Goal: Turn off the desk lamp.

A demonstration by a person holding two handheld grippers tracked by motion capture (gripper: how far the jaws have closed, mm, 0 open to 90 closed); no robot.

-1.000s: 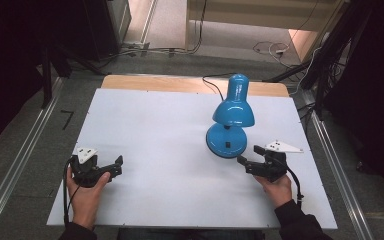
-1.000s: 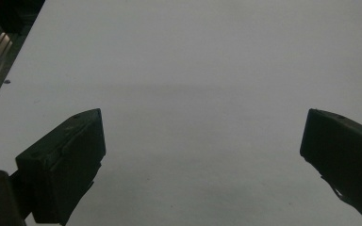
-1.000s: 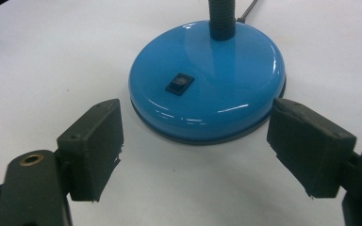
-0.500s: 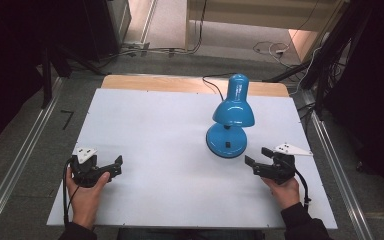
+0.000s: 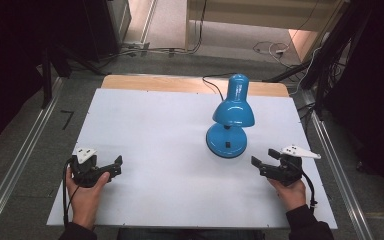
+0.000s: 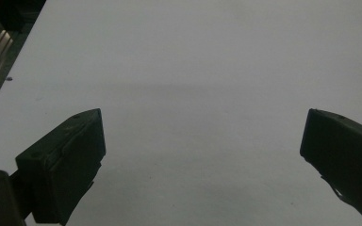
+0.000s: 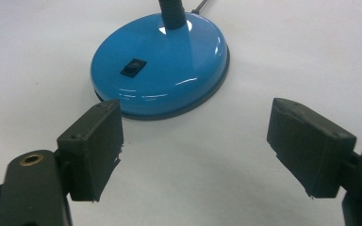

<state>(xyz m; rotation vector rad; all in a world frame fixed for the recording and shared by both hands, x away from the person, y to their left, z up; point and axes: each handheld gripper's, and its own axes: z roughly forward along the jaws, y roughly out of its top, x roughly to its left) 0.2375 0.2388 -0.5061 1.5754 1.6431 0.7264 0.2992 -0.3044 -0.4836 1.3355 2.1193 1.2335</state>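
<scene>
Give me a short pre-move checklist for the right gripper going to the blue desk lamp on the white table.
1. Right gripper jaws open, nothing between them: ok.
2. Glossy blue desk lamp with round base ahead of those jaws, not yet touched: ok.
3. Lamp upright, base flat on the white tabletop: ok.
4. Black rocker switch on the base faces the gripper, unobstructed: ok.
5. Left gripper open, apart from the lamp: ok.
6. Black lamp cord slack enough behind the lamp: cannot tell.
</scene>
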